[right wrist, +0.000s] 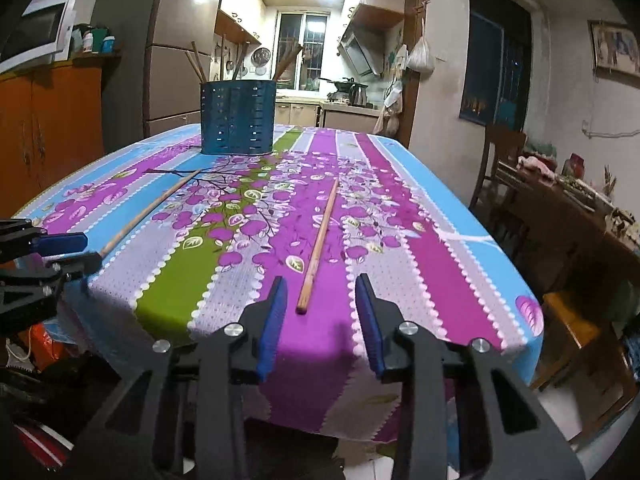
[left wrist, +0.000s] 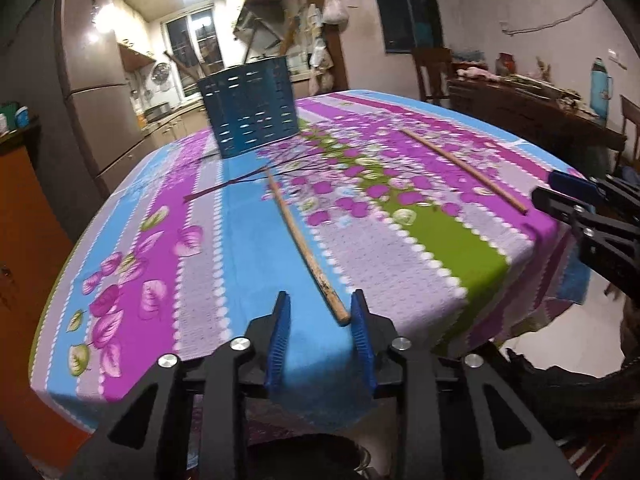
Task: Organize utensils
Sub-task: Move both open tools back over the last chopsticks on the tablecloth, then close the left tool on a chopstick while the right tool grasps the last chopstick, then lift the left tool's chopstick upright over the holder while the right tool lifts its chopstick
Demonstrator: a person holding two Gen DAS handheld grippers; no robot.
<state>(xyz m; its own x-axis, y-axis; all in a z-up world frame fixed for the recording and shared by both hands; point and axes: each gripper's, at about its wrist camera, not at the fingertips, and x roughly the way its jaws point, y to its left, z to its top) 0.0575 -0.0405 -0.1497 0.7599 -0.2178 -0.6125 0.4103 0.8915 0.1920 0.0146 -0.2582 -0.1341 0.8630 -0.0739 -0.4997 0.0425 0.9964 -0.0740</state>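
Left wrist view: left gripper (left wrist: 322, 306) low over the near edge of the tablecloth (left wrist: 200, 240), jaws apart, nothing pinched. Near end of a wooden chopstick (left wrist: 306, 250) lying just inside the right pad (left wrist: 362, 334), close to it or perhaps touching (hard to tell), shaft running away toward the blue holder (left wrist: 252, 110). Probably lined up this way so the jaws can close across the thick end. Second chopstick (left wrist: 466, 170) well off to the right, flat on the cloth, its near end just short of the right gripper (left wrist: 560, 196).

Right wrist view: right gripper (right wrist: 320, 300) likewise released, jaws straddling the butt of the chopstick (right wrist: 318, 246) without touching it. Stick plain, pale wood, slim, tapering toward the far tip. Holder (right wrist: 238, 118) upright at the far end of the table, perforated, several sticks already standing in it (so likely the destination). Other chopstick (right wrist: 150, 210) slanting on the left, beside the left gripper (right wrist: 76, 252).
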